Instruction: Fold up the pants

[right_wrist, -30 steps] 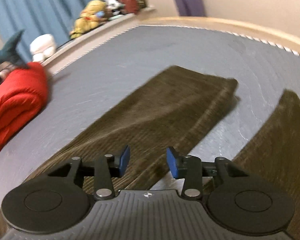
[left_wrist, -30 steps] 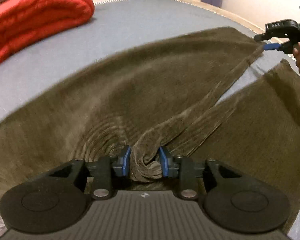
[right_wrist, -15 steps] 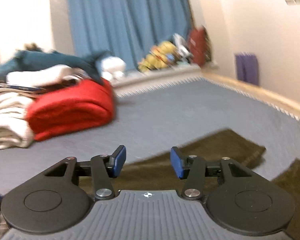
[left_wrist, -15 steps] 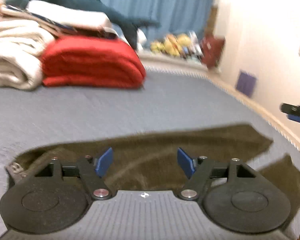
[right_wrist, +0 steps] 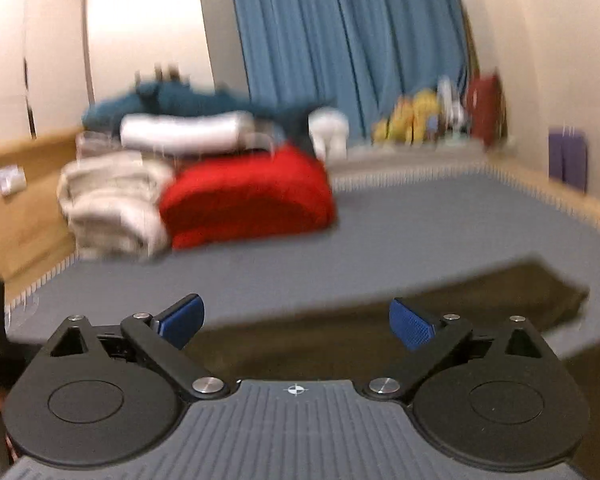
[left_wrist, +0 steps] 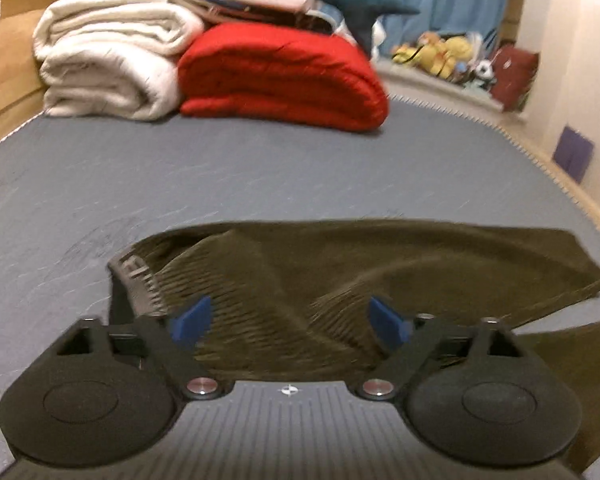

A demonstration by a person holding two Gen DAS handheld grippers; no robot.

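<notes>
Left gripper [left_wrist: 288,322] and right gripper [right_wrist: 296,322] jaws opening, empty, above pants [left_wrist: 420,256] on bed [left_wrist: 260,176]

the left gripper [left_wrist: 288,322] hangs above the brown corduroy pants [left_wrist: 340,264], its jaws opening wide with nothing pinched between the blue pads [left_wrist: 190,320]. the pants lie rumpled on the grey mattress [left_wrist: 260,168], waistband at the left. behind sit a red blanket [left_wrist: 280,76] and a white blanket [left_wrist: 108,60], touching.
</notes>
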